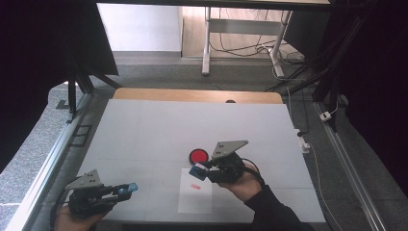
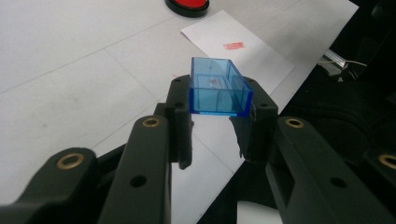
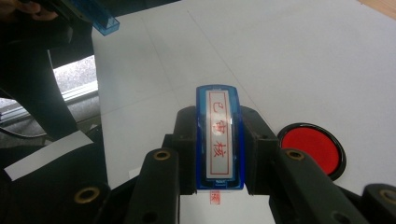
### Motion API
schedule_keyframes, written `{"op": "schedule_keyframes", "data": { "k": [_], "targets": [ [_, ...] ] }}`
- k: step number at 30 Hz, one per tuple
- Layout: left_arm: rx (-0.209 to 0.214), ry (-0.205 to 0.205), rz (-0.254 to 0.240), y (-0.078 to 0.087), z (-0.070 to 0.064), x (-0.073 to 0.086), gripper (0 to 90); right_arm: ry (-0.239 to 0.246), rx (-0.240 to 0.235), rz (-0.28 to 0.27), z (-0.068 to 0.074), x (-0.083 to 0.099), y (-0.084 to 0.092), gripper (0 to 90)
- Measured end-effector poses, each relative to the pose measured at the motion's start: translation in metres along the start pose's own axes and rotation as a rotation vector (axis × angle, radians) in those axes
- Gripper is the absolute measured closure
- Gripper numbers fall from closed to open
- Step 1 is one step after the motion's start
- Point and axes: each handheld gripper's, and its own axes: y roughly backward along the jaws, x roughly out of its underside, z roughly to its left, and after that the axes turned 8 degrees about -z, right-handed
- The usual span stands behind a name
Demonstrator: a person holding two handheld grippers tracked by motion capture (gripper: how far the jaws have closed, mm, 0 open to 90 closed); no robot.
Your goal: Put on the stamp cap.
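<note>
My left gripper [image 1: 124, 189] is low at the table's front left corner, shut on a clear blue stamp cap [image 2: 218, 86] whose hollow side faces up. My right gripper [image 1: 200, 171] hovers over the top of a white sheet of paper [image 1: 195, 199] and is shut on a blue stamp [image 3: 219, 140], whose label with red characters faces the camera. A red stamped mark [image 1: 194, 186] shows on the sheet, and in the right gripper view the mark [image 3: 215, 197] sits just below the stamp. A round red ink pad [image 1: 198, 155] lies just beyond the sheet.
The white table top [image 1: 159, 130] has a wooden strip [image 1: 197, 95] along its far edge. Aluminium rails [image 1: 53, 154] run down both sides. A person's dark sleeve [image 1: 272, 211] comes in at the front right.
</note>
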Motion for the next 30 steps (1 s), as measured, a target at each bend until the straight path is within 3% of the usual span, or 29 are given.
{"op": "schedule_keyframes", "data": {
  "k": [3, 9, 18, 24, 30],
  "targets": [
    [0.046, 0.021, -0.001, -0.004, 0.001, -0.003, 68.6, -0.004, -0.006, -0.011, 0.000, -0.001, 0.001, 71.1],
    [0.095, 0.000, 0.011, -0.015, 0.000, -0.010, 68.7, -0.002, -0.015, -0.013, 0.003, -0.003, 0.003, 71.1],
    [0.105, -0.087, 0.021, -0.028, -0.005, -0.020, 68.6, 0.002, -0.034, -0.024, 0.004, -0.005, 0.005, 71.2],
    [0.145, -0.090, 0.012, -0.035, -0.004, -0.026, 68.6, 0.003, -0.066, -0.046, 0.006, -0.007, 0.008, 71.1],
    [0.183, -0.159, 0.029, -0.046, -0.011, -0.039, 68.6, 0.003, -0.081, -0.075, 0.007, -0.011, 0.012, 71.2]
  ]
}}
